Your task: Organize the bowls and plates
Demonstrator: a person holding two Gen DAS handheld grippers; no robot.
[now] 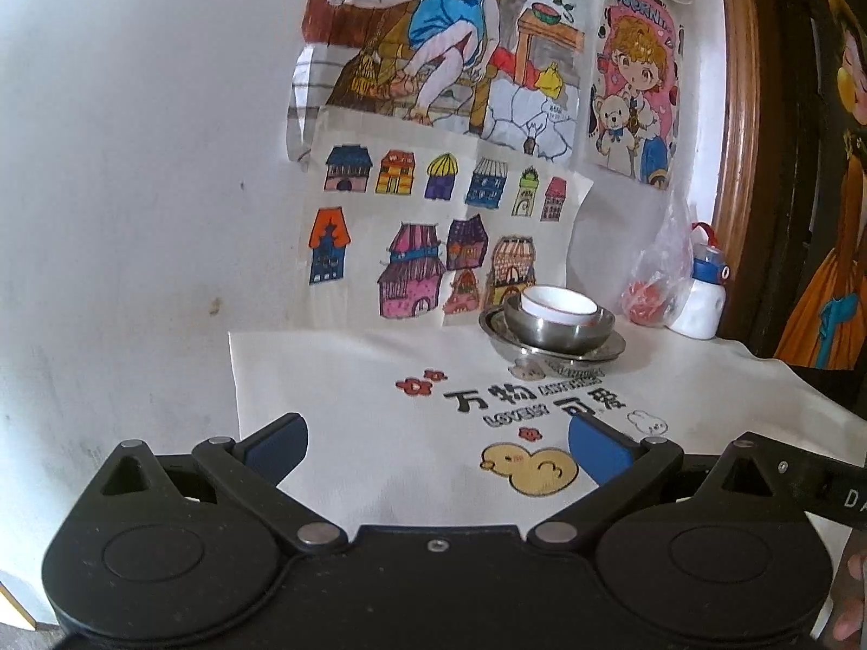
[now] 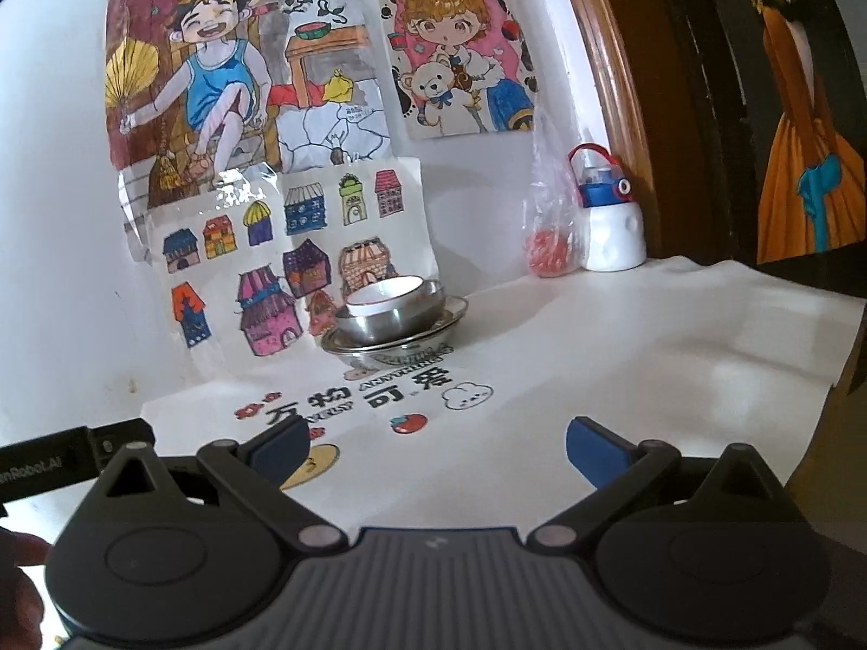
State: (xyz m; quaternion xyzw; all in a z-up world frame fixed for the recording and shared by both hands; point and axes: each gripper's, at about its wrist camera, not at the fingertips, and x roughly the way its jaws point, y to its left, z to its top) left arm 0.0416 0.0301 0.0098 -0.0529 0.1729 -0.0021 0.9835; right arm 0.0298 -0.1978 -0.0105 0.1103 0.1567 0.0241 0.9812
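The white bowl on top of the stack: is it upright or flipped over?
Upright. The white bowl shows its open rim facing up, nested in the steel bowl.

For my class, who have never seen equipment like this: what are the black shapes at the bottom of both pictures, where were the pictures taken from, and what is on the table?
Each black shape is a hand-held grasping tool with two blue-padded fingers. A person holds one in each hand, and a camera on each looks forward. One picture shows the left tool, the other the right tool. Both are open and hold nothing. On the white tablecloth by the wall stands a stack: a white bowl inside a steel bowl on a steel plate. Beside it are a plastic bag and a white bottle.
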